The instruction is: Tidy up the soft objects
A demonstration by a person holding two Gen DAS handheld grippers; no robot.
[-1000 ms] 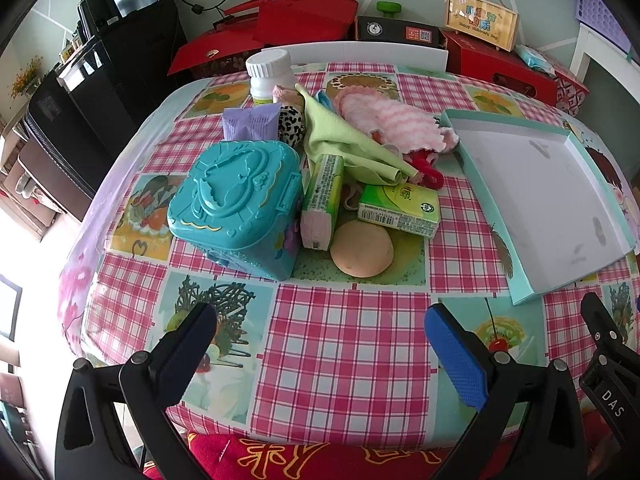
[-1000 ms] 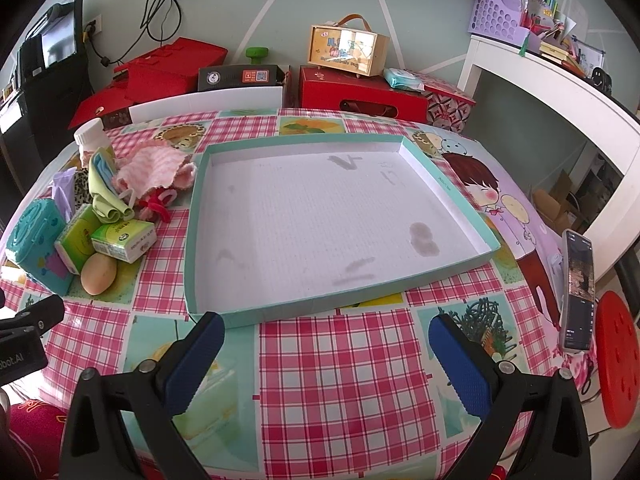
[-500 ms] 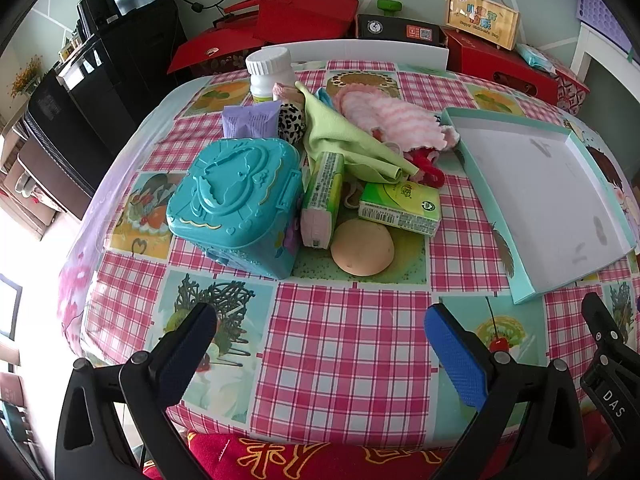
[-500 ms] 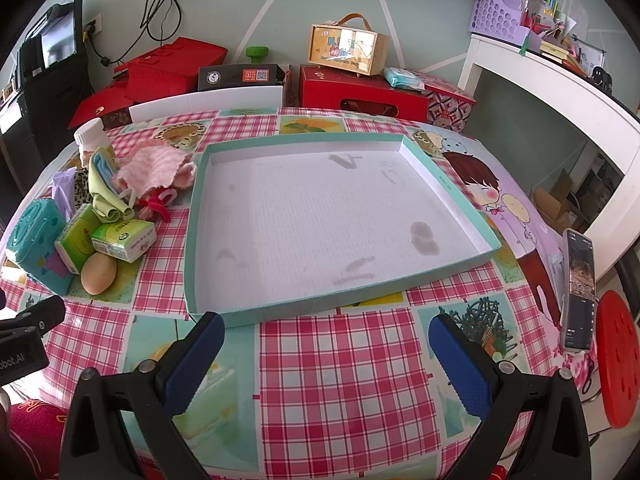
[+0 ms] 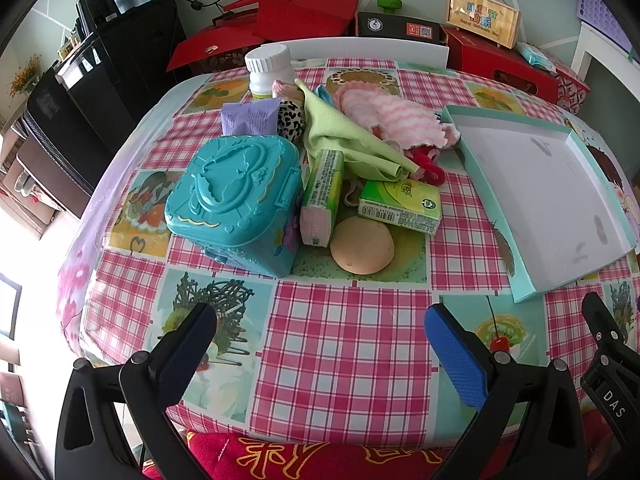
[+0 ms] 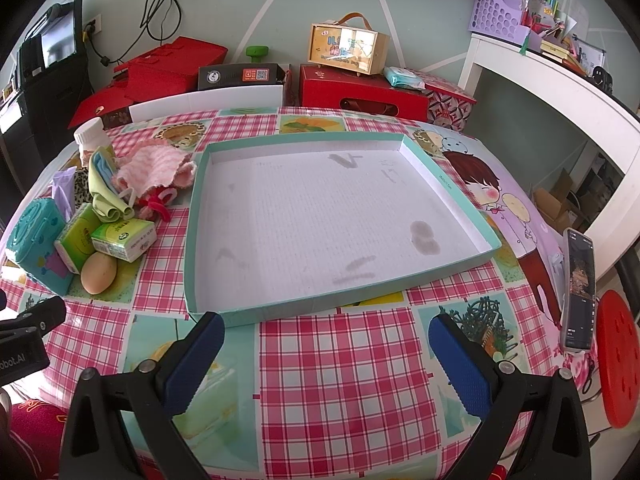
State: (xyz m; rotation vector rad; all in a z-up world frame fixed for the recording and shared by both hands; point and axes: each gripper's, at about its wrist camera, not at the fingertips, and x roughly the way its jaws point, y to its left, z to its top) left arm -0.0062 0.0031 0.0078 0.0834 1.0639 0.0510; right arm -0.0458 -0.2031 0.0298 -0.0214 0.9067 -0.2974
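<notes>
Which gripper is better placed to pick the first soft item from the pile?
Left. The left gripper is open and faces the pile, the green cloth ahead. The right gripper faces the tray.

white bottle far edge | phone right edge | red stool beside table

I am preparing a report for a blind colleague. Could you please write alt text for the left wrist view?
Open left tongs hover over a checked tablecloth, facing a pile: a teal plastic case, two green tissue packs, a beige round puff, green cloth and pink cloth. A shallow teal tray lies to the right.
</notes>
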